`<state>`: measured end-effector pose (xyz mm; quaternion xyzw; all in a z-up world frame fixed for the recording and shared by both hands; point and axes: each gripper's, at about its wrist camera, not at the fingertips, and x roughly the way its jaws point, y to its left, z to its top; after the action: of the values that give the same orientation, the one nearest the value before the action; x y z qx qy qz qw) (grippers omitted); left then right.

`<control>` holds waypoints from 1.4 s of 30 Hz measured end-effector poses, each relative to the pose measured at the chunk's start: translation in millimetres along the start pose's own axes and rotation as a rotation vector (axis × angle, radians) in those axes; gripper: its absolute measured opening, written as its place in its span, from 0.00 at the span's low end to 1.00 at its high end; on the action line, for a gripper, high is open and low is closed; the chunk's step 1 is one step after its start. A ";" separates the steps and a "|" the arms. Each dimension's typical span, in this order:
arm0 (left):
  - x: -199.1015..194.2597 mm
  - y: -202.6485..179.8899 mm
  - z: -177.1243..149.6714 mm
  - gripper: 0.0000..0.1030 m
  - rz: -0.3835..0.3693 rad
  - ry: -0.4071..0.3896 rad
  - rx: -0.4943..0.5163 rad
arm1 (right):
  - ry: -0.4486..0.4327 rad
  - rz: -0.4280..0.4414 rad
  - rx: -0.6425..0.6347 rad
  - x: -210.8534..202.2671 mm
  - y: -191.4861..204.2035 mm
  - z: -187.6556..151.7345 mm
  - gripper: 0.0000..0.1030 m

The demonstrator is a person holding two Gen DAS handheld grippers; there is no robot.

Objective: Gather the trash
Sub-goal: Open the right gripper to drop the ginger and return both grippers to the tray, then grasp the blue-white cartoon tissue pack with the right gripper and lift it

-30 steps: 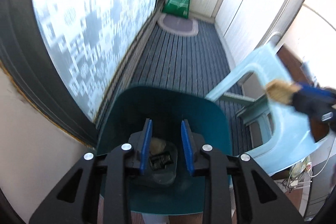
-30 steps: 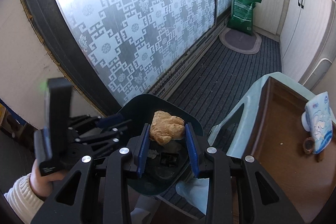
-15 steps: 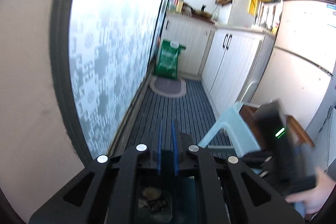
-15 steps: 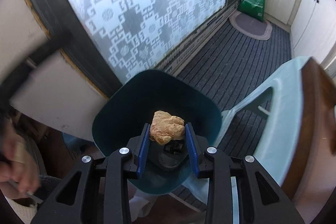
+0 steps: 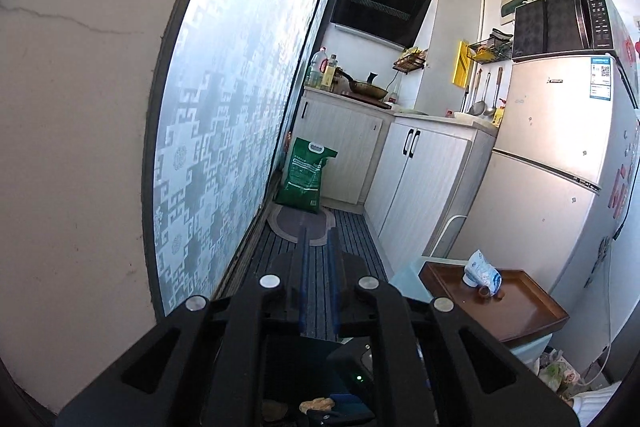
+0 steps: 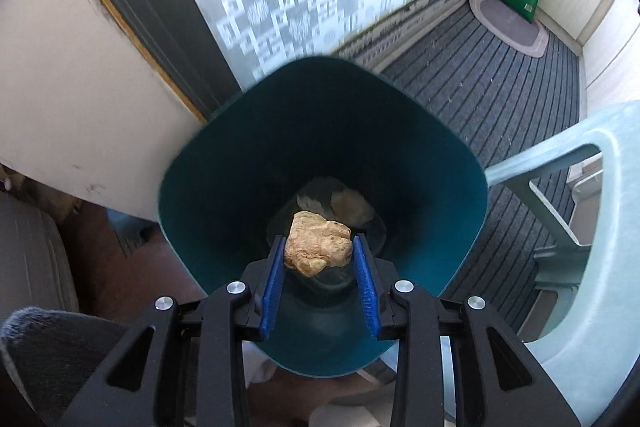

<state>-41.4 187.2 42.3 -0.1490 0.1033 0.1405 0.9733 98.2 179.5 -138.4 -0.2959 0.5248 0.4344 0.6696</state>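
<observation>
My right gripper (image 6: 319, 239) points down into a dark teal bin (image 6: 224, 187). A crumpled tan lump of trash (image 6: 318, 245) sits between its blue pads, touching both, while the jaws are opening. More tan scraps (image 6: 352, 205) lie on the bin's bottom. My left gripper (image 5: 318, 243) is raised and points along the kitchen floor, shut with nothing between its pads. At the bottom edge of the left wrist view the tan lump (image 5: 316, 405) shows below it. A white and blue packet (image 5: 482, 273) lies on a brown wooden tray (image 5: 520, 311) to the right.
A pale blue plastic chair (image 6: 592, 227) stands right of the bin and carries the tray. A patterned glass door (image 5: 224, 131) runs along the left. A green sack (image 5: 306, 177), a grey mat, white cabinets (image 5: 420, 179) and a fridge (image 5: 552, 163) lie further off.
The left gripper shut, rose out of the bin and tilted up to face the kitchen. The right gripper sank over the bin with the tan lump between its pads.
</observation>
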 end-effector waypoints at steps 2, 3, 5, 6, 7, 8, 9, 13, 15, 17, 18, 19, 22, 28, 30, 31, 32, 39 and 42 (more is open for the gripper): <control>-2.0 0.0 0.5 0.09 -0.009 -0.009 -0.007 | 0.000 -0.004 -0.009 0.5 1.0 -1.1 0.37; -2.1 -0.2 0.8 0.09 -0.015 -0.011 -0.011 | -0.003 -0.002 -0.009 -1.3 0.8 -1.4 0.37; -4.6 -0.8 1.5 0.09 -0.020 -0.024 -0.020 | -0.020 0.003 -0.003 -7.6 0.1 -0.8 0.39; -5.4 -1.3 2.4 0.09 -0.024 -0.028 -0.022 | -0.034 0.004 0.001 -11.4 0.0 -0.1 0.39; -7.9 0.0 2.7 0.09 -0.024 -0.032 -0.023 | -0.046 0.006 0.003 -15.8 0.0 0.9 0.39; -8.9 -0.3 3.3 0.09 -0.023 -0.037 -0.023 | -0.057 0.010 0.002 -18.1 -0.3 3.2 0.39; -9.1 -0.3 3.8 0.09 -0.024 -0.037 -0.022 | -0.077 0.018 -0.003 -25.1 0.7 5.0 0.39; -9.1 -2.1 7.9 0.09 -0.034 -0.045 -0.032 | -0.179 0.050 -0.015 -60.4 3.8 10.9 0.35; -10.1 -3.8 10.9 0.11 -0.042 -0.058 -0.041 | -0.248 0.043 -0.014 -82.2 3.5 13.3 0.31; -9.4 -6.7 12.2 0.13 -0.042 -0.059 -0.045 | -0.316 0.038 -0.002 -103.6 -0.5 12.9 0.26; -9.8 -7.7 12.4 0.13 -0.047 -0.063 -0.050 | -0.363 0.021 0.008 -118.3 -5.3 11.2 0.25; -9.4 -10.7 13.2 0.13 -0.056 -0.065 -0.054 | -0.393 0.009 0.019 -128.1 -10.0 9.6 0.23; -7.1 -20.5 15.6 0.16 -0.076 -0.065 -0.048 | -0.480 -0.018 0.080 -157.6 -33.7 0.5 0.22; 12.2 -49.8 10.5 0.23 -0.126 0.005 0.000 | -0.557 -0.083 0.210 -196.0 -96.9 -37.5 0.22; 21.3 -61.6 7.8 0.25 -0.145 0.036 0.019 | -0.562 -0.112 0.241 -200.8 -117.5 -51.1 0.22; 26.9 -70.3 5.3 0.25 -0.161 0.057 0.030 | -0.562 -0.123 0.259 -203.3 -128.1 -59.0 0.22; 30.1 -76.5 3.9 0.25 -0.170 0.068 0.038 | -0.563 -0.132 0.268 -204.7 -134.6 -63.3 0.22; 58.1 -118.5 -8.3 0.31 -0.258 0.167 0.065 | -0.546 -0.204 0.315 -207.8 -180.3 -95.4 0.22; 67.6 -132.0 -15.0 0.35 -0.270 0.199 0.077 | -0.520 -0.223 0.310 -208.6 -198.5 -101.4 0.30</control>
<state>59.9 78.0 46.4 -0.1372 0.1834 -0.0112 0.9733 215.2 -52.3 22.1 -0.1251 0.3603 0.3344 0.8618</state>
